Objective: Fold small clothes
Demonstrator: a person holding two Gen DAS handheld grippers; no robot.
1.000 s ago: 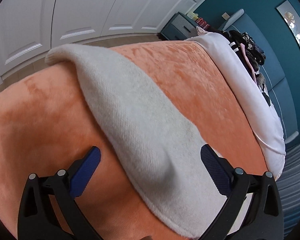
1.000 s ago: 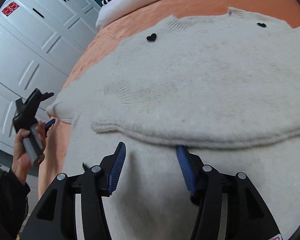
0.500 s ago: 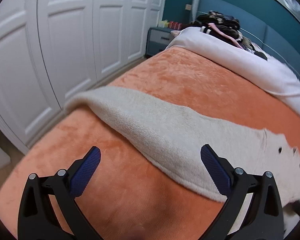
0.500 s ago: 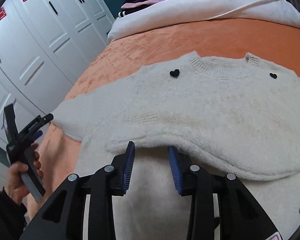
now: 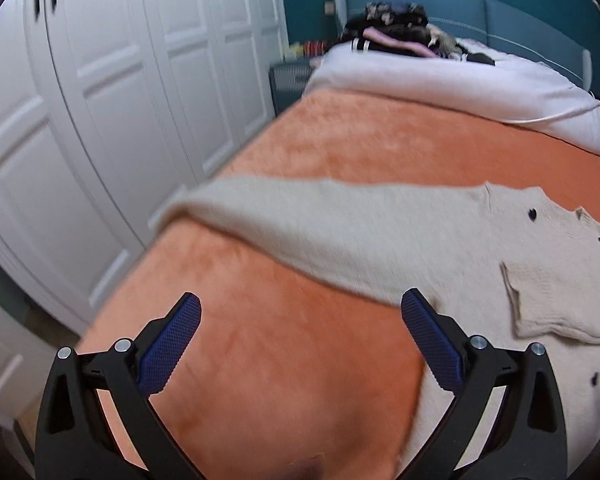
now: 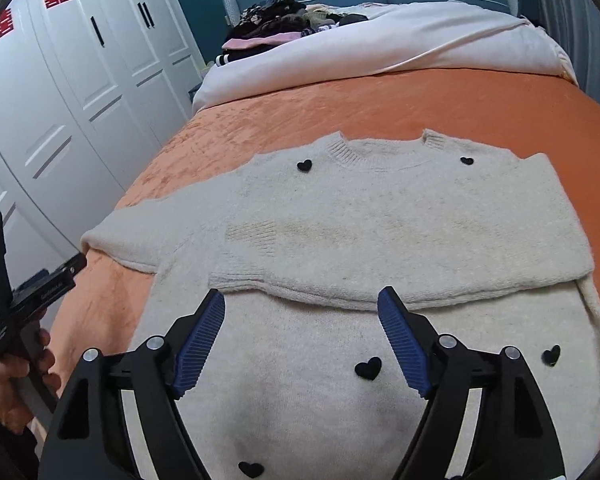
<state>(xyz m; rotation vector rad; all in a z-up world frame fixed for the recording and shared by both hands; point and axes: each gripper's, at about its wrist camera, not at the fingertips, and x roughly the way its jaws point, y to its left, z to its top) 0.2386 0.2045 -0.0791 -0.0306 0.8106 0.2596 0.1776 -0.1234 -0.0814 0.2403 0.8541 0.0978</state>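
Observation:
A cream knitted sweater with small black hearts lies flat on the orange blanket, neck toward the headboard. One sleeve is folded across its chest. The other sleeve stretches out toward the bed's left edge. My right gripper hovers above the folded sleeve's edge, its jaws opening, nothing between them. My left gripper stands open over bare blanket just short of the stretched sleeve. In the right wrist view the left gripper shows at the far left, held by a hand.
White wardrobe doors run close along the bed's left side. A white duvet and a pile of dark clothes lie at the head of the bed, before a teal headboard. A nightstand stands beside it.
My right gripper narrowed over the folded sleeve's edge, then spread wide and rose away from the sweater. My left gripper rolled upright and drew back off the outstretched sleeve, staying open.

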